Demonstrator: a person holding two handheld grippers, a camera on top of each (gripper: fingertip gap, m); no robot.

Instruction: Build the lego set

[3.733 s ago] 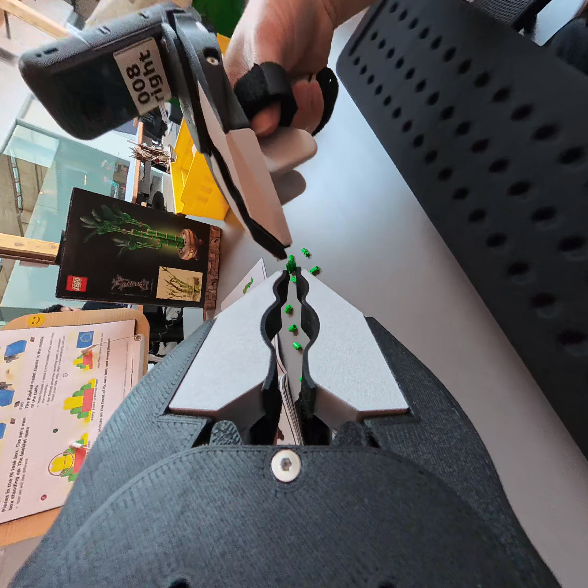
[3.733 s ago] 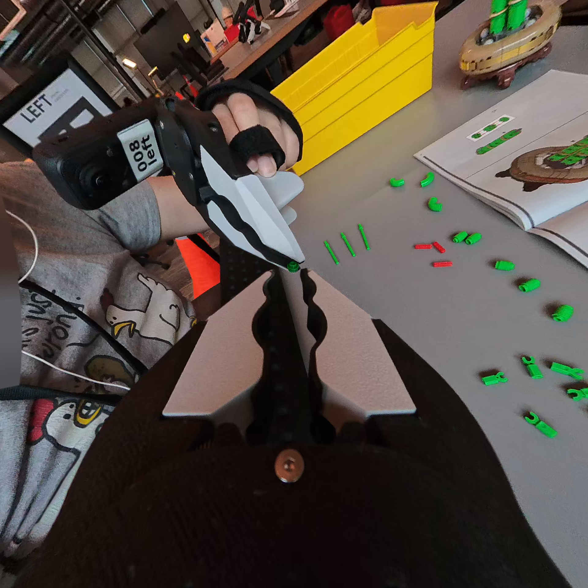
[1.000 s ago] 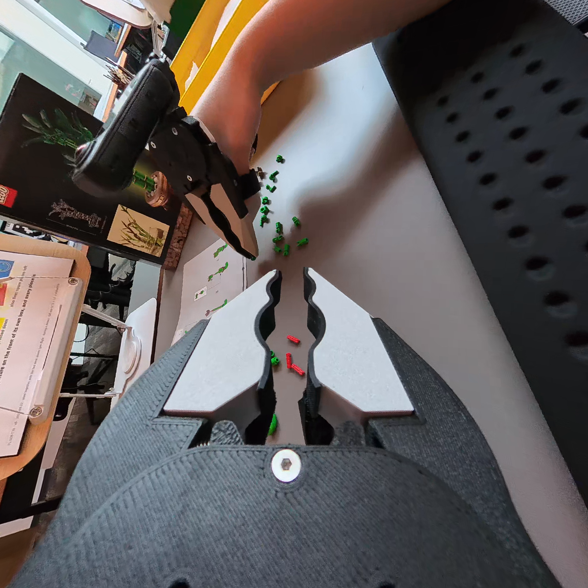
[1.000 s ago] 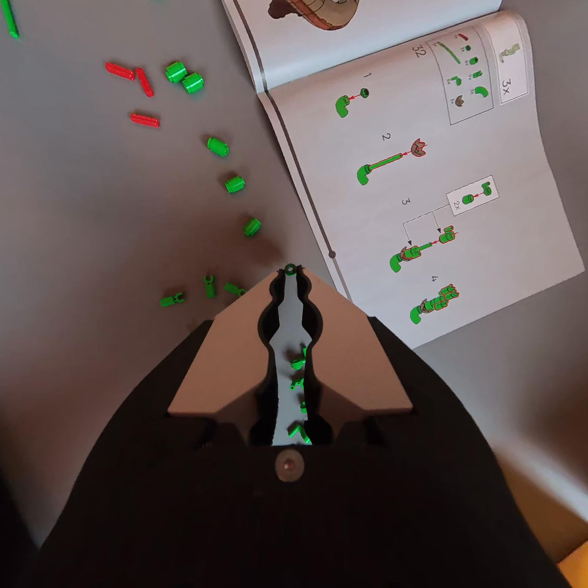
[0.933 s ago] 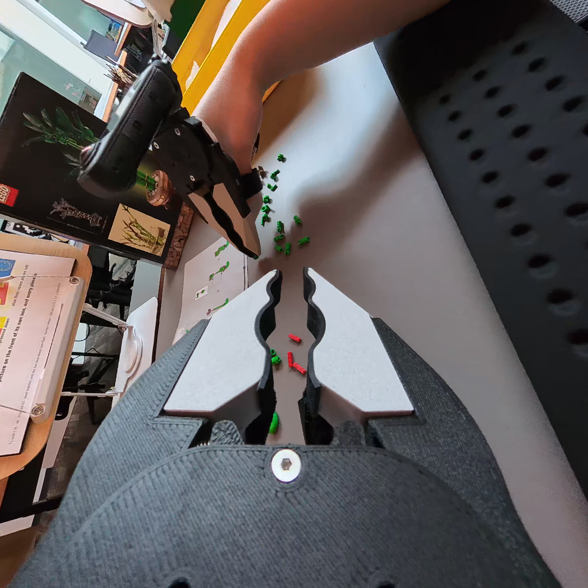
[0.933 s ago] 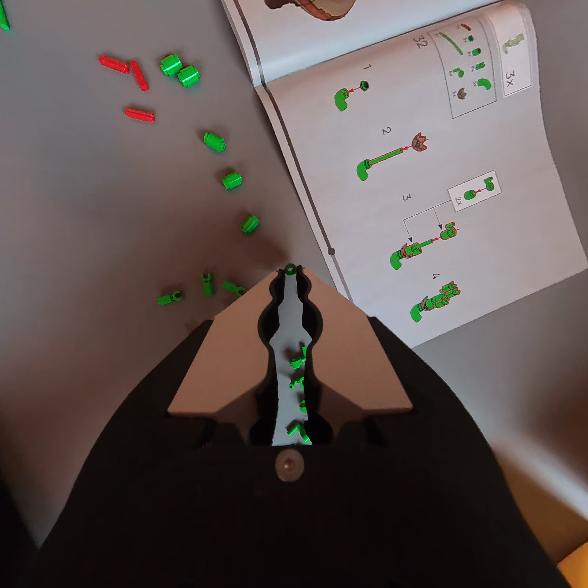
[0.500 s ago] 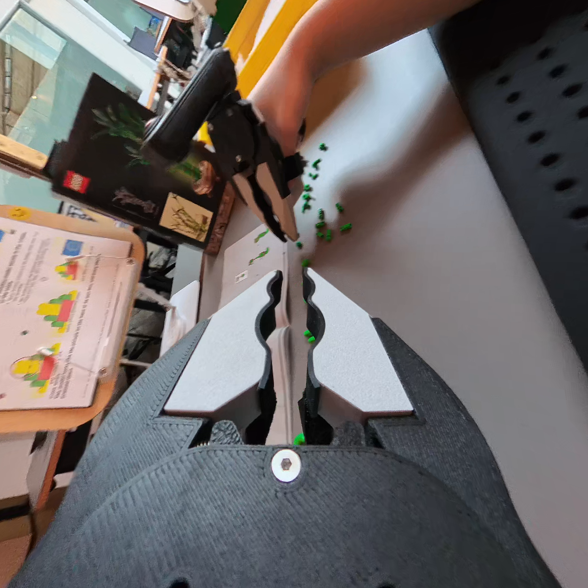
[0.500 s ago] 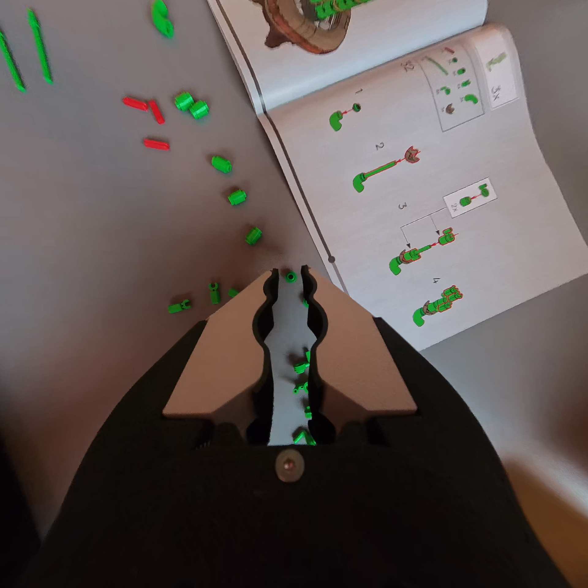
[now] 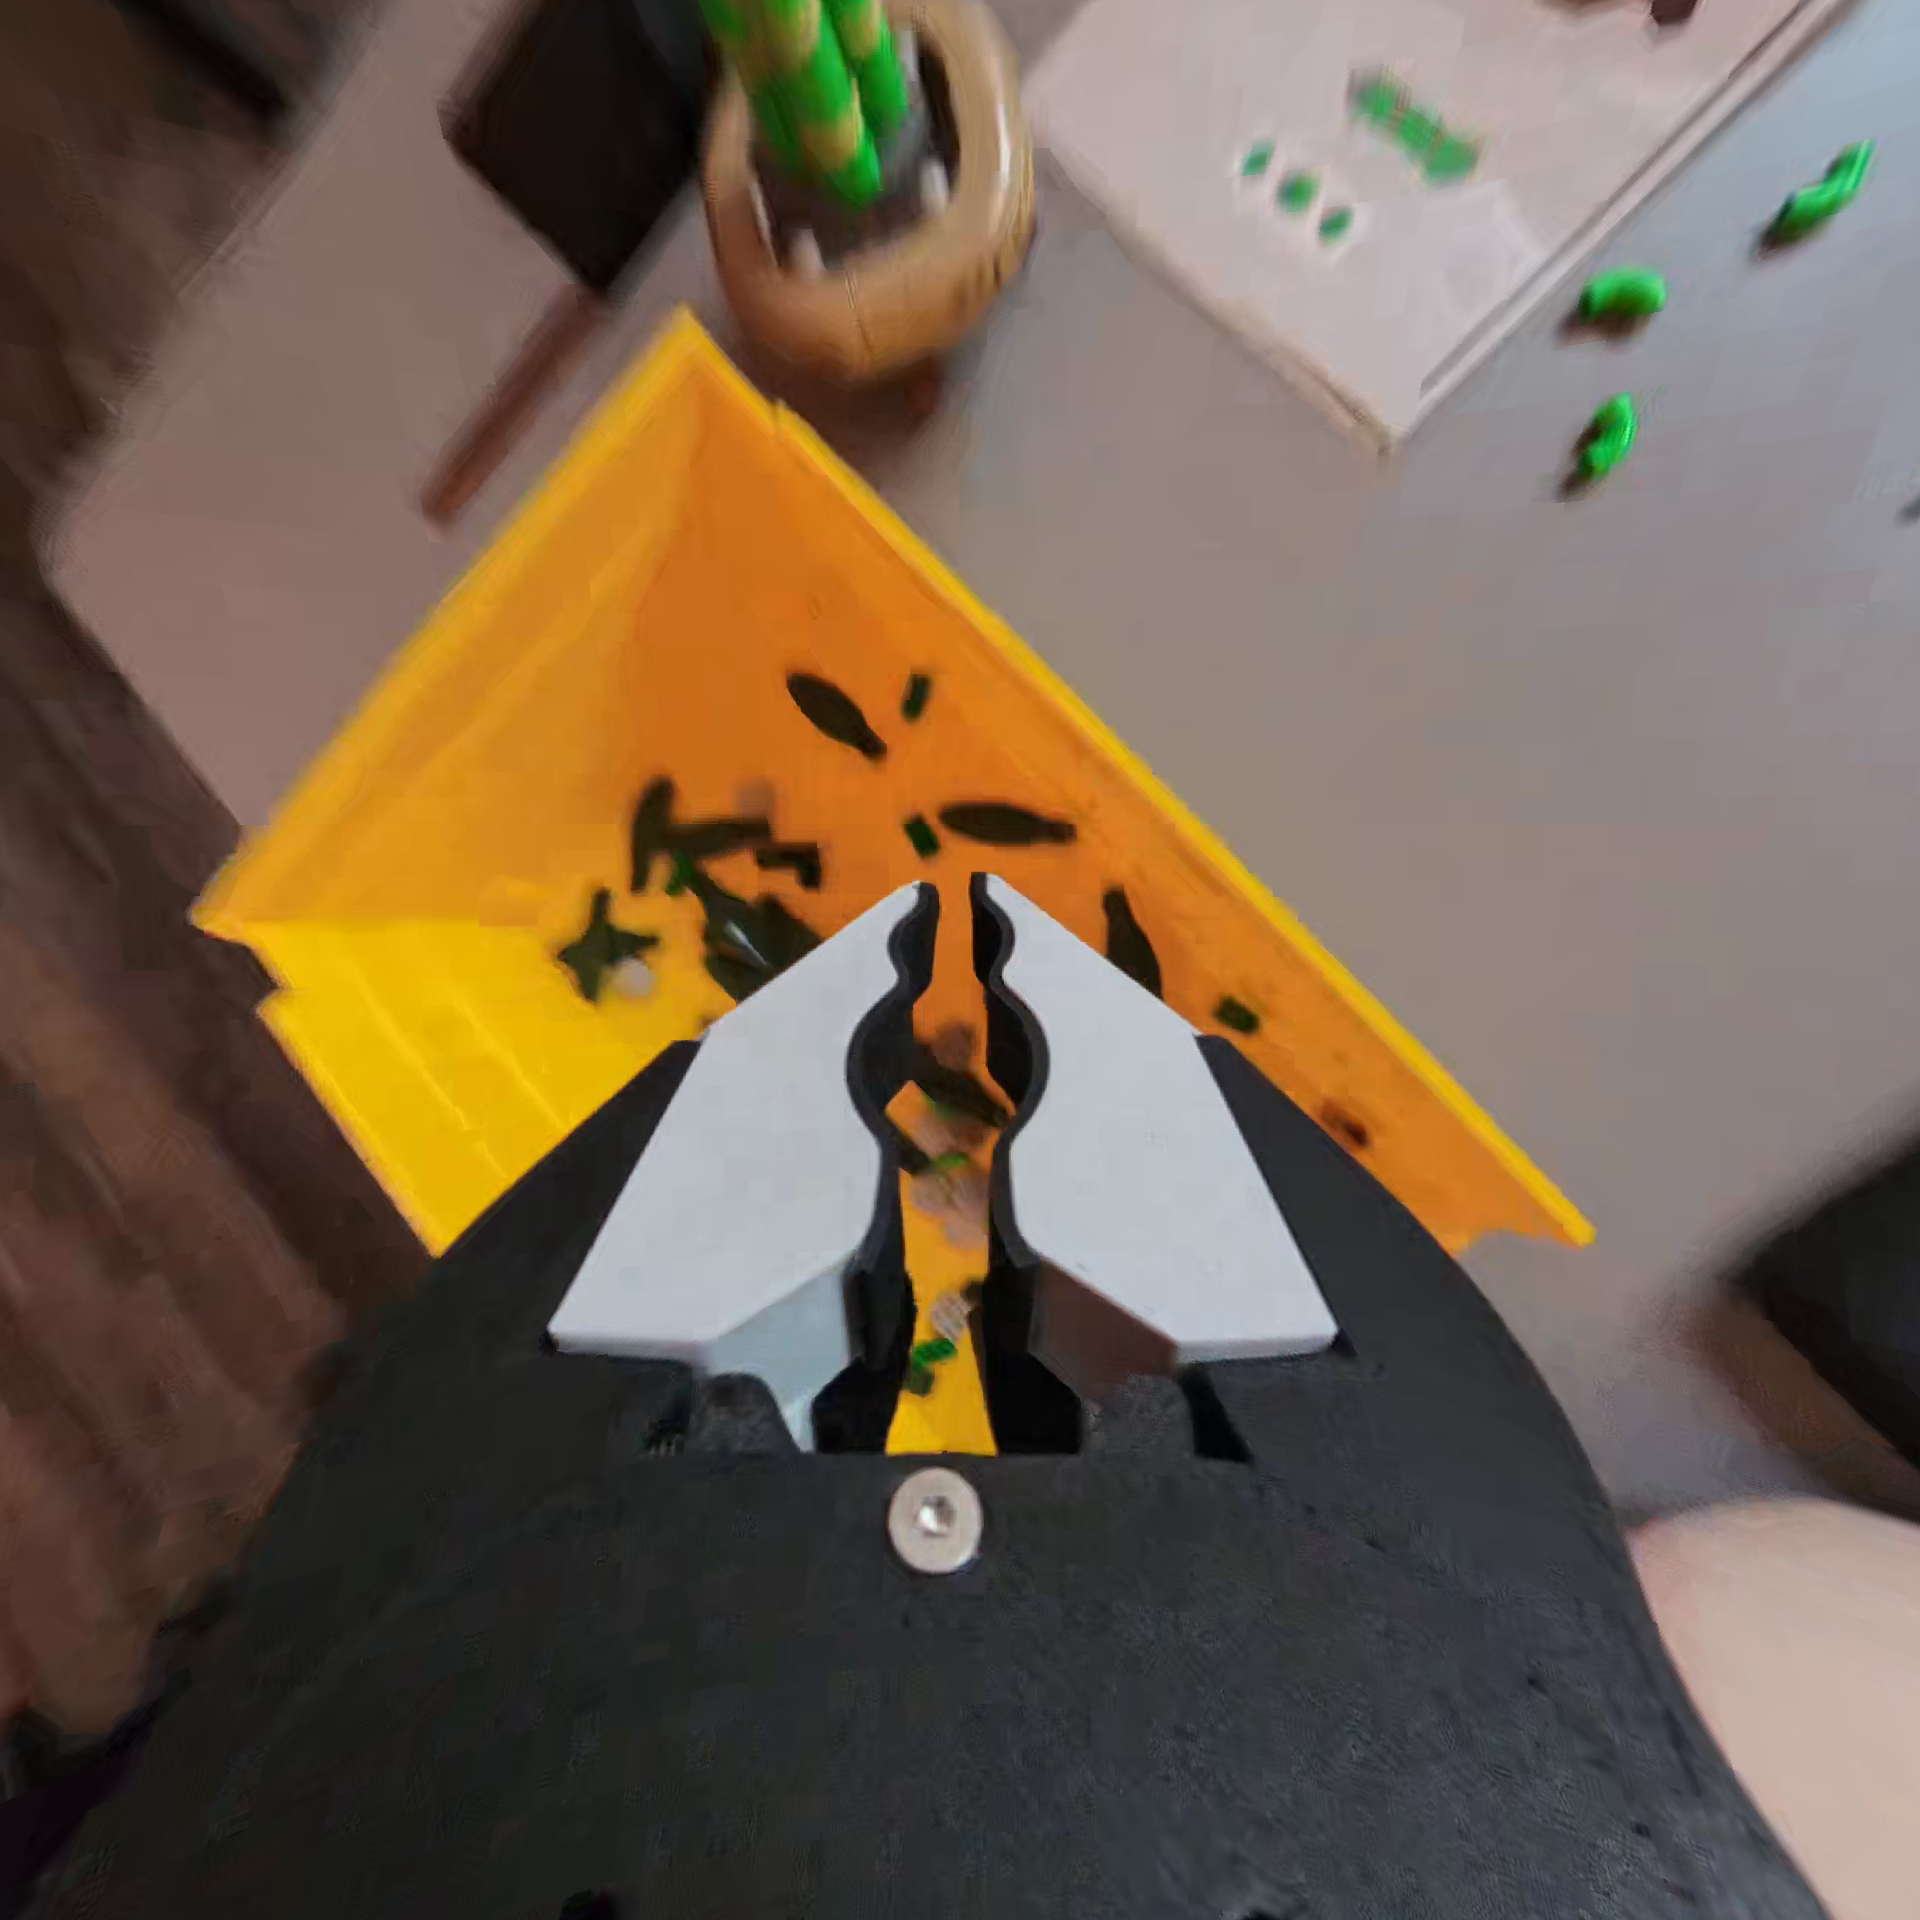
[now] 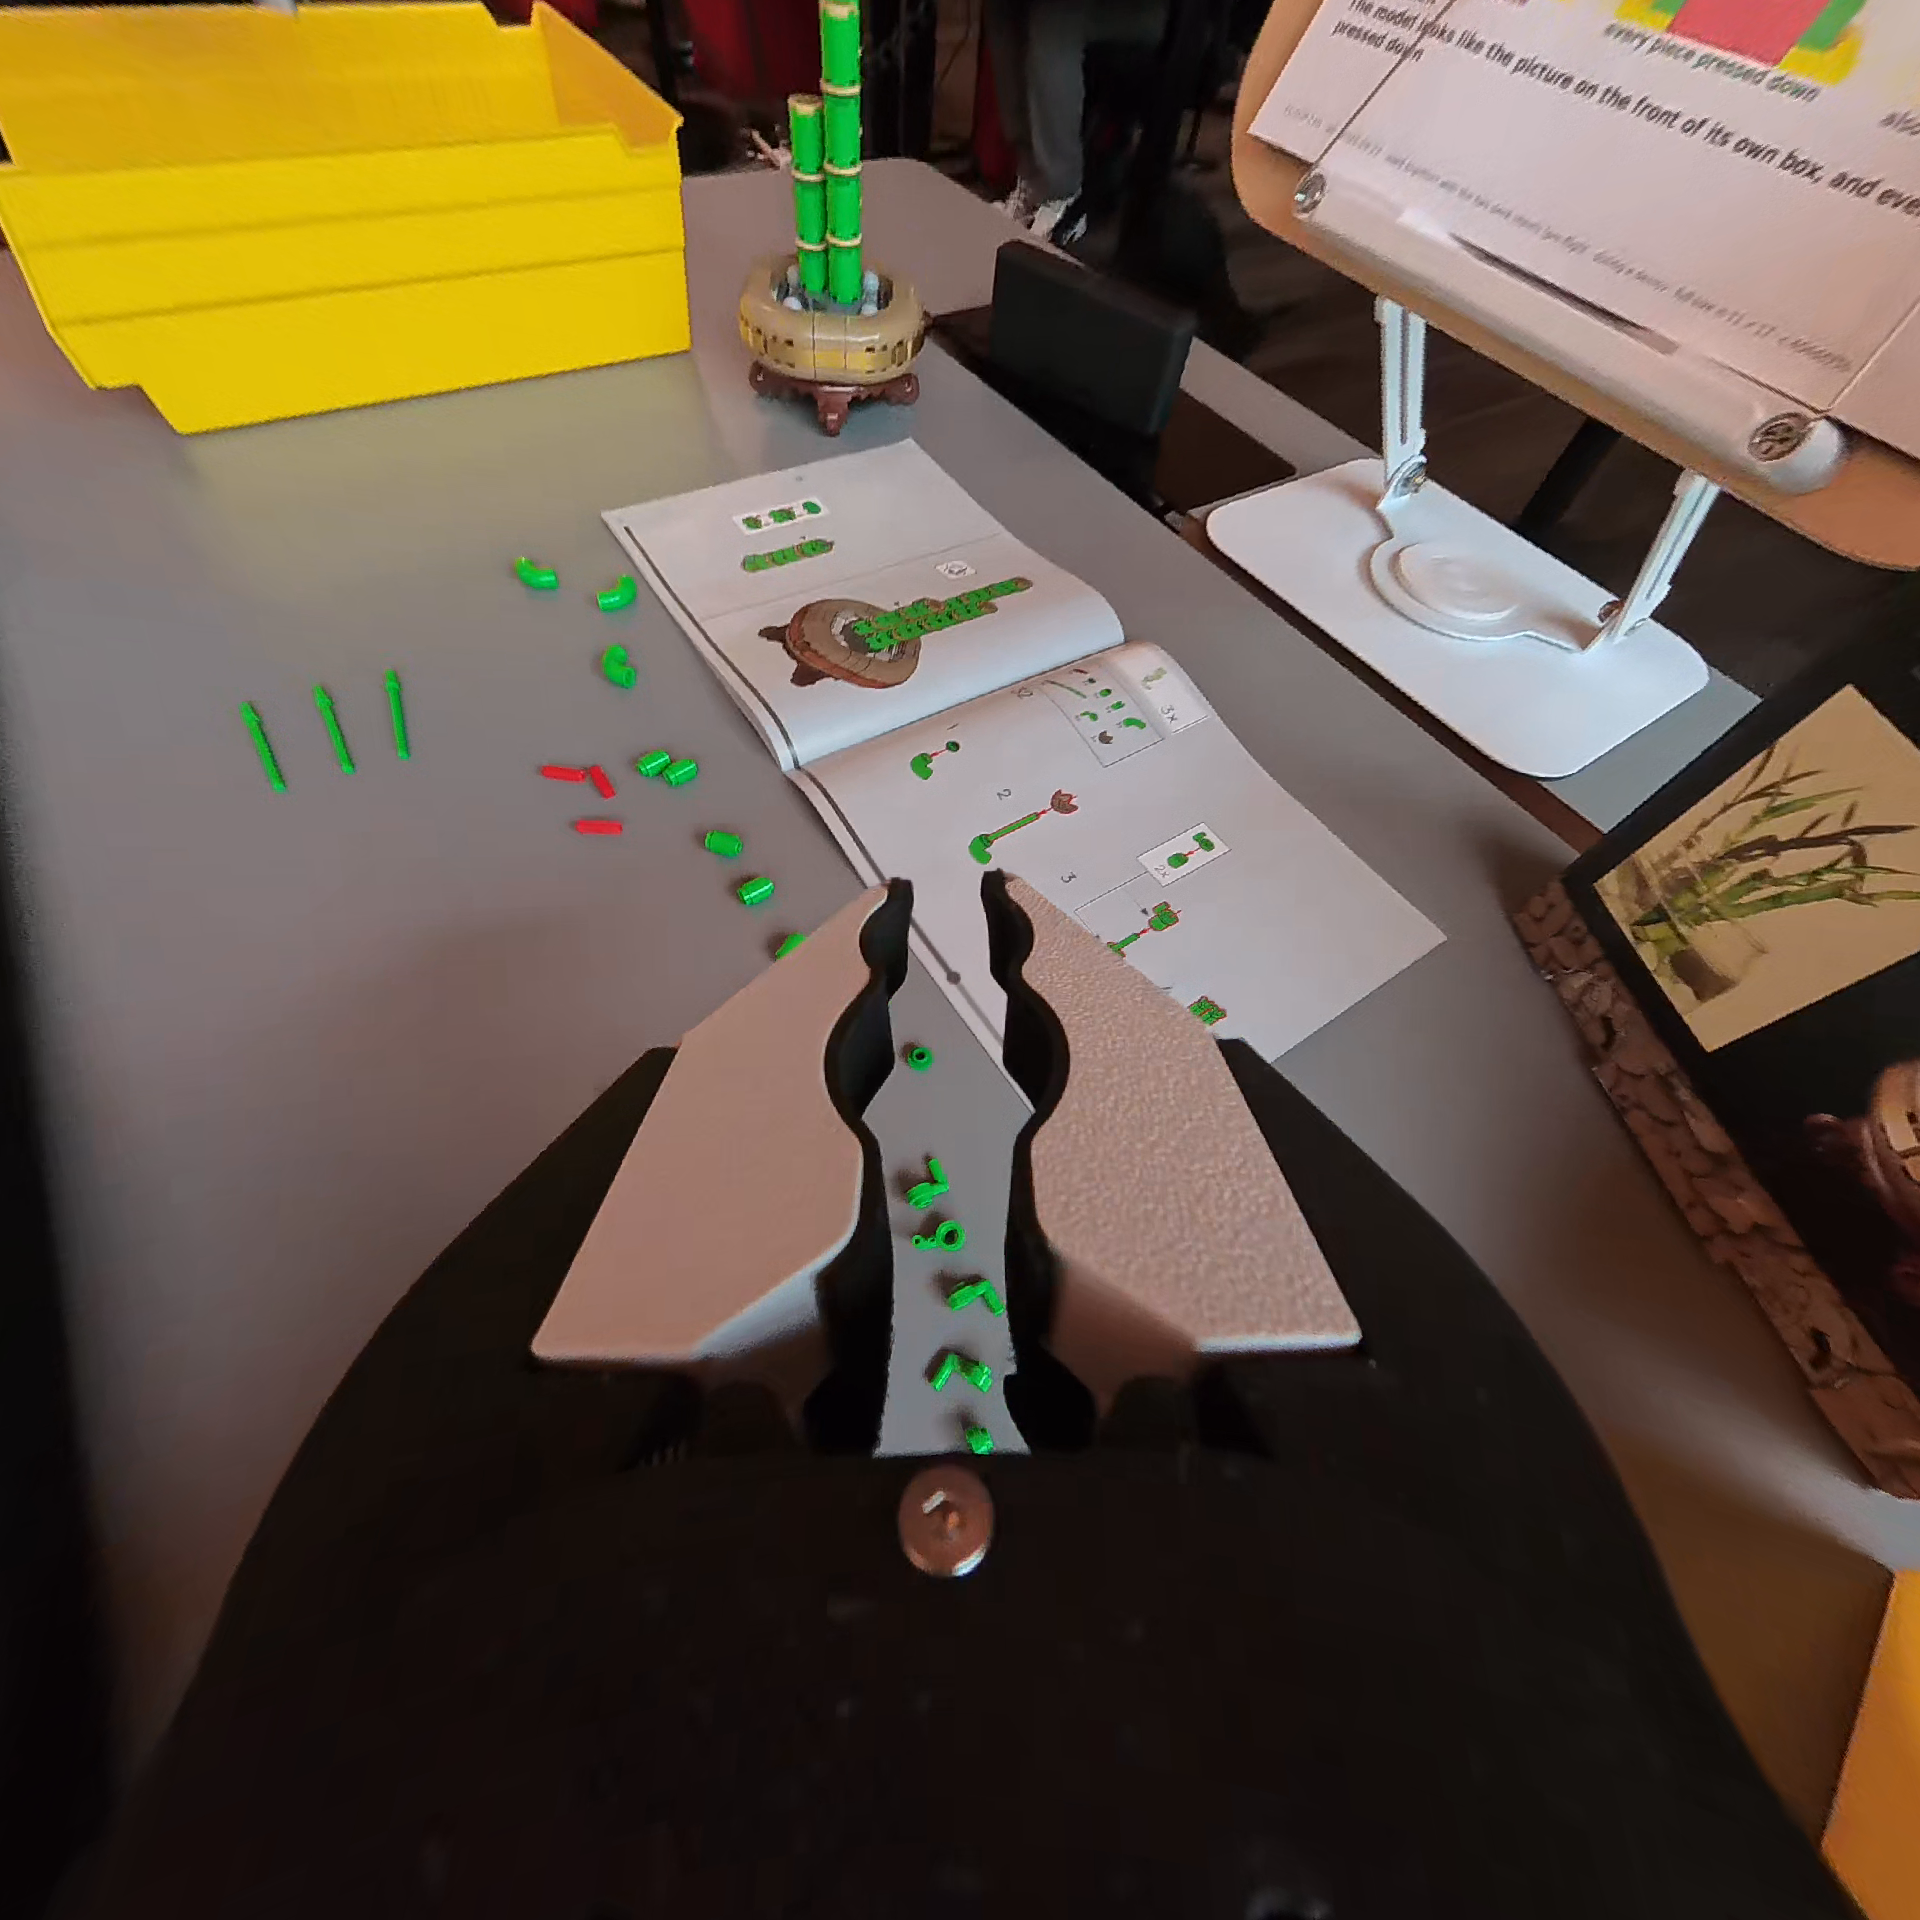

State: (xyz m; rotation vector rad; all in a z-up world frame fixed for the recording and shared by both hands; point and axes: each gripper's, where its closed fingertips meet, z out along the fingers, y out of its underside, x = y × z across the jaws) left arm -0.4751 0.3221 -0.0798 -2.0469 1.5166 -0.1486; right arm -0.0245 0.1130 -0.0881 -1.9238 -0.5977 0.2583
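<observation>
The grey surface (image 10: 312,987) is carrying everything, and the biggest change is on the left side. The left gripper (image 9: 948,891), which a moment ago was hanging low over the loose pieces, is now hovering above the yellow bin (image 9: 436,1049), looking down at the dark leaf-like pieces (image 9: 831,717) lying in it. Its fingers are standing slightly apart with nothing between them. That view is blurring, so I cannot tell the pieces' exact shapes. I judge that this is the start of a search for the next part.

The right gripper (image 10: 943,885) is sitting back and higher than before, its fingers moderately apart and empty. The small green ring (image 10: 917,1058) it was pinching a second ago is now lying free on the surface, just beside the open instruction booklet (image 10: 935,582). So that piece is set down, not yet joined to anything.

The partly built bamboo pot (image 10: 831,322) is standing upright beside the bin's corner, near the booklet's far edge. The bin's walls are limiting a sideways approach, so reaching in will likely need a descent from above. The surface edge is running close along the booklet's right side, with a white stand (image 10: 1455,592) beyond it.

Open room is lying left of the green rods (image 10: 332,727), the red pins (image 10: 582,790) and the small green cylinders (image 10: 717,842).
</observation>
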